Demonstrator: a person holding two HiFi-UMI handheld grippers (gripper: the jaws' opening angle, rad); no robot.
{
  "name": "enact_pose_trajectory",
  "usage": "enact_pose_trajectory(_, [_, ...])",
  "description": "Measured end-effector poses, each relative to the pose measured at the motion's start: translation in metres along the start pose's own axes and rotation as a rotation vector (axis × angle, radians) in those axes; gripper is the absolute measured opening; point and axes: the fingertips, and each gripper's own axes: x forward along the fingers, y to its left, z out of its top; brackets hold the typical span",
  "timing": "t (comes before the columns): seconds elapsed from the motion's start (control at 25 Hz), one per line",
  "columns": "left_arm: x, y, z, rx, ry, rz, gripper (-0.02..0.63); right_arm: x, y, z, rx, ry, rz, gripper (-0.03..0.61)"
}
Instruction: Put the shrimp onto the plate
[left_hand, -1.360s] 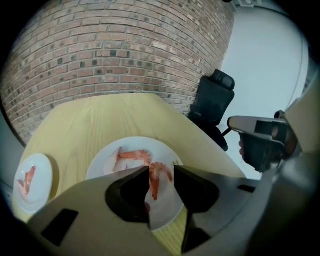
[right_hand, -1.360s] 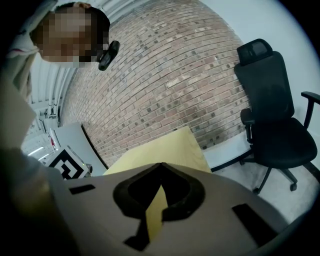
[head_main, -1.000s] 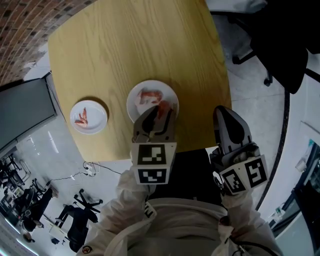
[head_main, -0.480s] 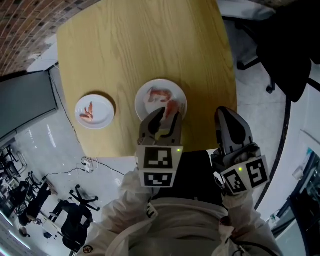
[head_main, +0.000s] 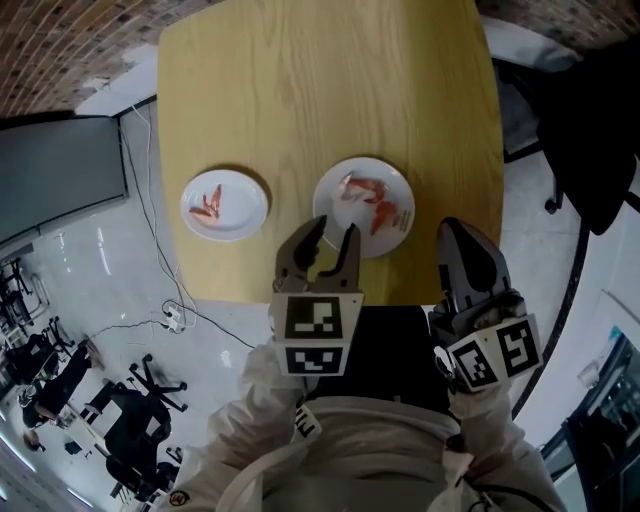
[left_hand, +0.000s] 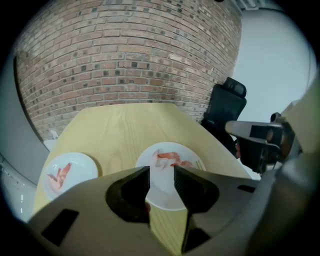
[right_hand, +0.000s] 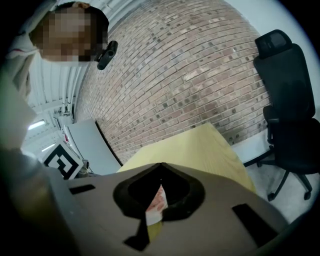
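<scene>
- Shrimp (head_main: 368, 189) and a second shrimp (head_main: 384, 216) lie on the white plate (head_main: 333, 205), near the worktop's (head_main: 320, 80) front edge.
- Left claw (head_main: 332, 228) is held over the plate's near rim. Its jaws stand well apart with nothing between them, and only plate and worktop show through the gap.
- Right claw (head_main: 451, 226) hangs just off the worktop's edge beside the plate, jaws tip to tip and empty.
- A third shrimp (head_main: 208, 204) lies on a smaller plate (head_main: 248, 196) to the left, apart from both claws.

Wooden table (head_main: 330, 90), brick wall (left_hand: 130, 55) (black chair (right_hand: 287, 100) nearby).
</scene>
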Motion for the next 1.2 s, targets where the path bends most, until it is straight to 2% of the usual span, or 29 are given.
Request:
enact_pose_trajectory(0.56, [-0.033,0.09,-0.012,-0.049,-0.039,0.128,0.155,0.045,0.068,-0.009,-0.06,0.047,0.113,0.025])
enact_pose_trajectory(0.76, [-0.041,0.122,-0.01,-0.05,-0.045,0.162,0.155,0.058,0.083,-0.007,-0.069,0.061,0.123,0.025])
enact_pose_trajectory(1.04, [-0.038,0.172,-0.011,-0.012,-0.021,0.203,0.155,0.079,0.094,-0.007,-0.076,0.073,0.118,0.025])
enact_pose_trajectory(1.2, [-0.032,0.196,-0.012,0.053,0.0,0.208,0.155,0.097,0.101,-0.009,-0.074,0.079,0.111,0.025])
